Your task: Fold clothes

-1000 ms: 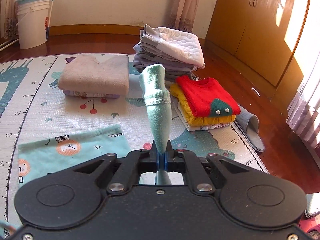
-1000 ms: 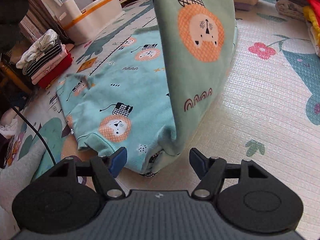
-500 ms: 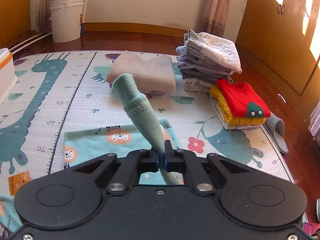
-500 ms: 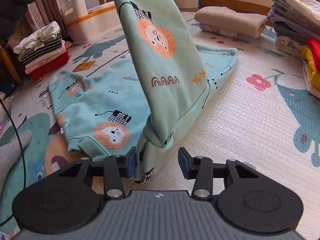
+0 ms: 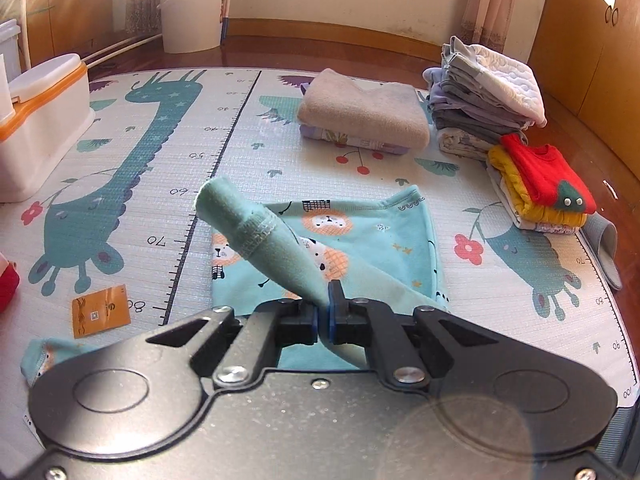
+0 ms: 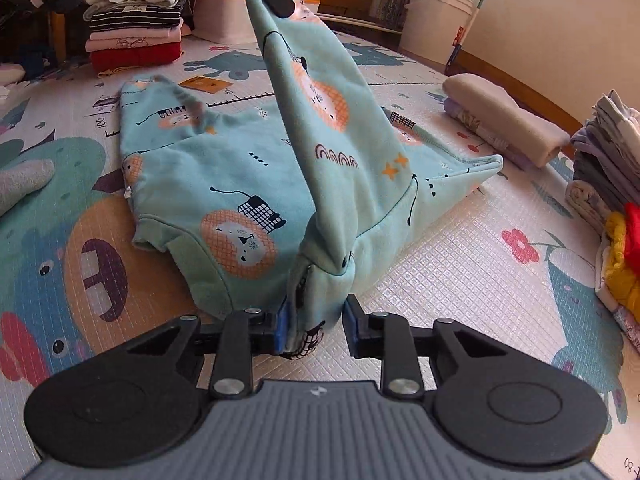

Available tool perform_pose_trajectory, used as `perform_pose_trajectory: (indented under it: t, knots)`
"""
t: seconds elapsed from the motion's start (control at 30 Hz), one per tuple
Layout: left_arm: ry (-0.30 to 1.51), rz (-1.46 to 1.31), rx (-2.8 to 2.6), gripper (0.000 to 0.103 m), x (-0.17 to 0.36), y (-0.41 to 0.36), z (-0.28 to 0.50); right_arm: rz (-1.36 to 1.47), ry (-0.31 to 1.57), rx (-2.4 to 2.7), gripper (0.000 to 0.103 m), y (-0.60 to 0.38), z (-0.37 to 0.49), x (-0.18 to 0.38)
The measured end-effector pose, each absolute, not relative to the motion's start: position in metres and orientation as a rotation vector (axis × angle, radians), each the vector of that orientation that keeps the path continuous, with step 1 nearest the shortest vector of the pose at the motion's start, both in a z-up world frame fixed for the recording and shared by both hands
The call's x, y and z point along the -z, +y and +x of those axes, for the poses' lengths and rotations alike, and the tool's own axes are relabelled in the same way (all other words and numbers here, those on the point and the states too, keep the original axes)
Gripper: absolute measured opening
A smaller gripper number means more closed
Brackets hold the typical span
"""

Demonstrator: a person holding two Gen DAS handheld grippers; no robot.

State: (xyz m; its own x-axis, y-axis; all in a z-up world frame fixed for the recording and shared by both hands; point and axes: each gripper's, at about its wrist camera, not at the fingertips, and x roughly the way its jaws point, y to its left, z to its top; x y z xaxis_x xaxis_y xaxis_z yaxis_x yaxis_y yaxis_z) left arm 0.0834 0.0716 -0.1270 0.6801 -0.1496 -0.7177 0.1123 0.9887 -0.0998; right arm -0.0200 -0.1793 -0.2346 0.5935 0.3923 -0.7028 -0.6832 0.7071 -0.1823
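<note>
The left tongs (image 5: 323, 316) are pinching a cuffed sleeve (image 5: 256, 232) of the mint-green lion-print cotton sweatshirt (image 6: 240, 184), their blue pads closed on the fabric; the sleeve is pointing toward eleven o'clock in the left wrist view. The sweatshirt is lying on the giraffe-patterned foam play mat (image 5: 160, 128), its body spreading toward nine o'clock in the right wrist view. At one o'clock in the left wrist view, a folded beige towel (image 5: 360, 112) is sitting beside a stack of grey folded clothes (image 5: 484, 100), with a red and yellow folded pile (image 5: 536, 184) at two o'clock. The right tongs (image 6: 314, 328) are standing partly open around a bunched corner of the sweatshirt, the left pad touching cloth, the right pad just apart.
</note>
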Motion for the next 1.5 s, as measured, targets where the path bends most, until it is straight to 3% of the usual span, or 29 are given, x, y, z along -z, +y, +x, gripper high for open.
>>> perform_pose_trajectory:
  t: [0.17,0.47,0.73,1.0,1.2,1.37,1.5]
  knots:
    - [0.873,-0.053,0.097,0.003,0.156,0.096,0.079,-0.621,0.579,-0.71,0.025,-0.169,-0.041,0.236]
    - [0.946,-0.012,0.092,0.003,0.191,0.108,0.079,-0.694,0.586,-0.786,0.025,-0.163,-0.044,0.238]
    - [0.916,-0.04,0.081,0.003,0.198,0.12,0.083,-0.702,0.529,-0.842,0.027,-0.171,-0.05,0.232]
    - [0.938,-0.001,0.085,0.003,0.213,0.113,0.086,-0.661,0.585,-0.914,0.036,-0.178,-0.042,0.233]
    - [0.943,-0.013,0.075,0.003,0.222,0.118,0.089,-0.461,0.545,-0.961,0.035,-0.195,-0.02,0.207]
    - [0.941,-0.044,0.054,0.003,0.221,0.122,0.091,-0.383,0.636,-0.975,0.035,-0.185,0.011,0.229]
    - [0.983,-0.01,0.039,0.004,0.228,0.119,0.097,-0.411,0.731,-1.025,0.047,-0.174,0.006,0.248]
